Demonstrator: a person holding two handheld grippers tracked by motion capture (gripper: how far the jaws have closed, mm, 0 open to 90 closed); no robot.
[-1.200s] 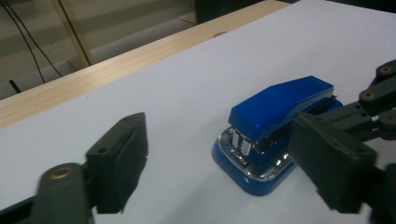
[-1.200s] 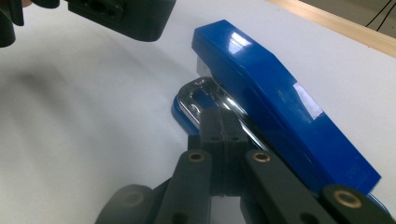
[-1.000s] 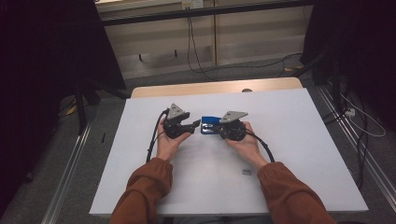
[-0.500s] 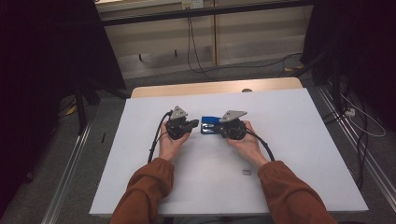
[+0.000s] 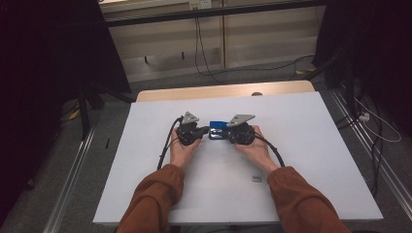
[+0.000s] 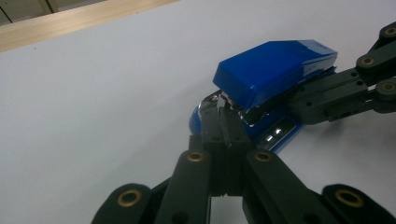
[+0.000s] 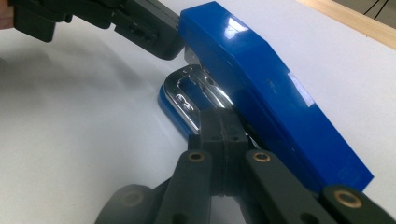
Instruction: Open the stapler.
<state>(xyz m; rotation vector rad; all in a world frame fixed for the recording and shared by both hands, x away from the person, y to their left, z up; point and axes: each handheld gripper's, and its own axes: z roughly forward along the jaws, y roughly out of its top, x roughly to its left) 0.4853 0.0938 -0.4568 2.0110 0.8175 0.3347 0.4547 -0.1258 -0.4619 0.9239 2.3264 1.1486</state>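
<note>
A blue stapler [image 5: 218,127] lies on the white table top between my two grippers. In the left gripper view the stapler [image 6: 275,70] has its blue top raised off the chrome part. My left gripper [image 6: 224,126] is shut, its tips against the metal at the stapler's front end. My right gripper [image 7: 222,123] is shut too, its tips pushed into the gap between the stapler [image 7: 261,79] top and its chrome base from the side. Whether either pinches a thin metal part I cannot tell. From above, the left gripper [image 5: 206,129] and right gripper [image 5: 224,132] meet at the stapler.
The white sheet [image 5: 316,145] covers the table, with a wooden strip [image 5: 223,91] along its far edge. A small metal piece [image 5: 256,179] lies near the right forearm. Metal rails run along both sides of the table and cables [image 5: 369,121] lie on the floor to the right.
The left gripper's jaws have drawn together at the stapler's front end. Both hands and the stapler stay where they were.
</note>
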